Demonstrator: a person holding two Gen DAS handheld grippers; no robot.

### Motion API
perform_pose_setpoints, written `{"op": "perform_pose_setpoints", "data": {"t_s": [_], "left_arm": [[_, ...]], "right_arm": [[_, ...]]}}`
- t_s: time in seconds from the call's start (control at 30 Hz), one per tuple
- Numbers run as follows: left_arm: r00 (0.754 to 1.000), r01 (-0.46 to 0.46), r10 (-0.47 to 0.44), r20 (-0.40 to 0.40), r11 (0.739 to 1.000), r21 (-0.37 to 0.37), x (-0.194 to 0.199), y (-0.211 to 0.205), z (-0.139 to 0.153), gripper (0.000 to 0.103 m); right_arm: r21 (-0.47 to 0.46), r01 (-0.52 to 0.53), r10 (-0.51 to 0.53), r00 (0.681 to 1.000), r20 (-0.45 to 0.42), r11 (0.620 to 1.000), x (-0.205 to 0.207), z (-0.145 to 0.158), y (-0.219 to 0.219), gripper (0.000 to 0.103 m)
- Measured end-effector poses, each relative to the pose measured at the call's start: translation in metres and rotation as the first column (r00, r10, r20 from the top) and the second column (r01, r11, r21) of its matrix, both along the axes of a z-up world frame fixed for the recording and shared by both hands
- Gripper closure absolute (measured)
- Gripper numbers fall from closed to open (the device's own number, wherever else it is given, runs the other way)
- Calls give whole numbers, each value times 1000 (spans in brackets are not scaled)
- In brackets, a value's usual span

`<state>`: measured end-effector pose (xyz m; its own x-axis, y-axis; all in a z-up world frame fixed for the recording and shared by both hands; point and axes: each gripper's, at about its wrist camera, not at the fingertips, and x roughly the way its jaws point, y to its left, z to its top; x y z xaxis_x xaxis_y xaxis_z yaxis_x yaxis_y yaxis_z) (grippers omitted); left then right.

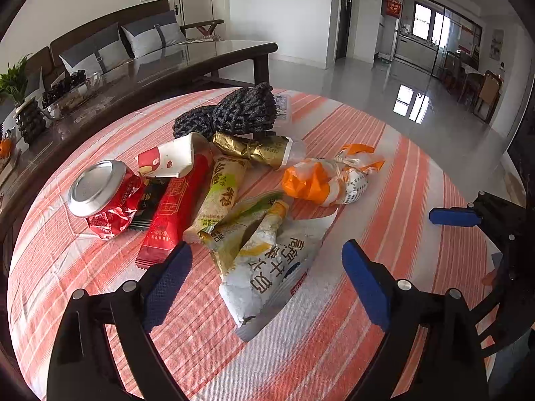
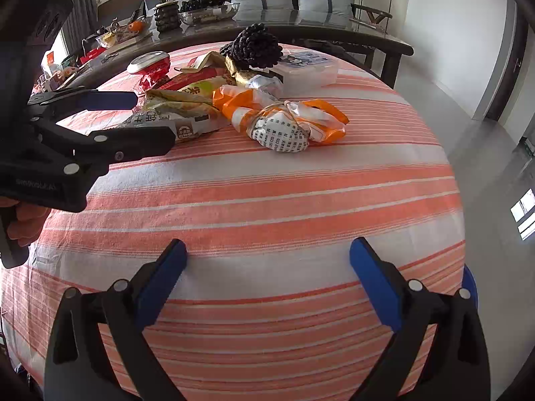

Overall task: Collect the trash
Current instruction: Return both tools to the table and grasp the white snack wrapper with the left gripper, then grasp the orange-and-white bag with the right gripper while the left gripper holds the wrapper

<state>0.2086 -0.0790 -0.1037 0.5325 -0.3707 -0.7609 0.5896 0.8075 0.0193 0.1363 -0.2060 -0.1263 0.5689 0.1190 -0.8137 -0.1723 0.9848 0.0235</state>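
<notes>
Light, crinkly white wrapper [image 1: 267, 277] toward the table's [image 1: 384, 173] near edge (slippery film); best pinched across its flattened middle. Left gripper [image 1: 267, 269] spread around it, not pressing; right gripper [image 2: 269, 264] spread, empty.

clear plastic box [image 1: 283, 107] mostly hidden behind the black knitted bundle [image 1: 245, 110], black snack packet [image 1: 148, 202] half under the crushed red can [image 1: 103, 197]

The left gripper [image 1: 267, 260], black with blue pads on its two fingers, is pointing steeply downward with its jaws standing wide apart and gripping nothing. The right gripper [image 2: 267, 267], of the same black and blue build, is also tilting downward with its jaws spread wide and empty. A person's hand [image 2: 23, 224] is holding the left gripper's handle from below.
</notes>
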Motion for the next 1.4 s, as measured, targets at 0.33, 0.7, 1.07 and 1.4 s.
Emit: {"op": "perform_pose_setpoints", "data": {"t_s": [0.33,0.7,1.07,1.4], "left_arm": [[999,-33,33,8,999,-5,-6,6,-2,58],[980,-195,192,-45,979,-62,-56,83,5,52],[988,-142,141,-60,990,-15,-43,70,-12,12],[988,-117,120,-100,992,40,-35,59,-28,5]], "right_arm": [[-1,2,-2,1000,1,1000,0,0,0,8],[-1,4,-4,1000,2,1000,1,0,0,8],[-4,5,-5,1000,3,1000,1,0,0,8],[9,2,-2,1000,-2,1000,1,-1,-1,7]]}}
